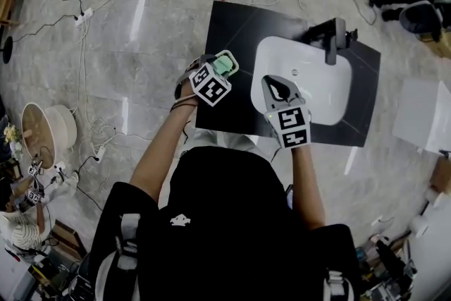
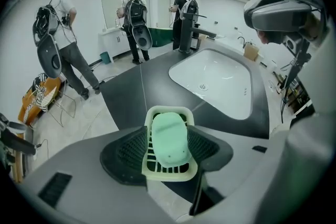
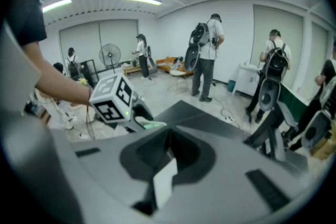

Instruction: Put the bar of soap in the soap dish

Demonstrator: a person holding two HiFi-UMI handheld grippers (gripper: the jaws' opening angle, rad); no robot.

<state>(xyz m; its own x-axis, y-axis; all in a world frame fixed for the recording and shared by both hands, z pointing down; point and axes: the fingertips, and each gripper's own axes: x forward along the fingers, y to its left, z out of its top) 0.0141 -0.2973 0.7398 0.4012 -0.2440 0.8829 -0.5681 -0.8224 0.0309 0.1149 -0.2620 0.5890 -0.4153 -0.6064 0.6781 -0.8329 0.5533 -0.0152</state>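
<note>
The mint-green bar of soap (image 2: 169,139) lies in the pale slotted soap dish (image 2: 169,171), which rests at the left edge of the black countertop (image 1: 232,25). My left gripper (image 2: 167,149) stands open, with its ribbed black pads (image 2: 125,152) flanking the dish and apart from the soap. The head view has the soap (image 1: 225,65) just beyond the left gripper's marker cube (image 1: 210,85). My right gripper (image 1: 273,81) hovers over the near left rim of the white sink (image 1: 324,91), shut and holding nothing. In the right gripper view its jaws meet (image 3: 168,136), and the left cube (image 3: 112,98) shows beyond.
A dark faucet (image 1: 330,39) stands at the sink's far side. The countertop ends just left of the dish, with marble floor, cables and a power strip (image 1: 83,16) beyond. Several people with backpacks (image 2: 135,13) stand across the room. A white box (image 1: 423,113) sits at right.
</note>
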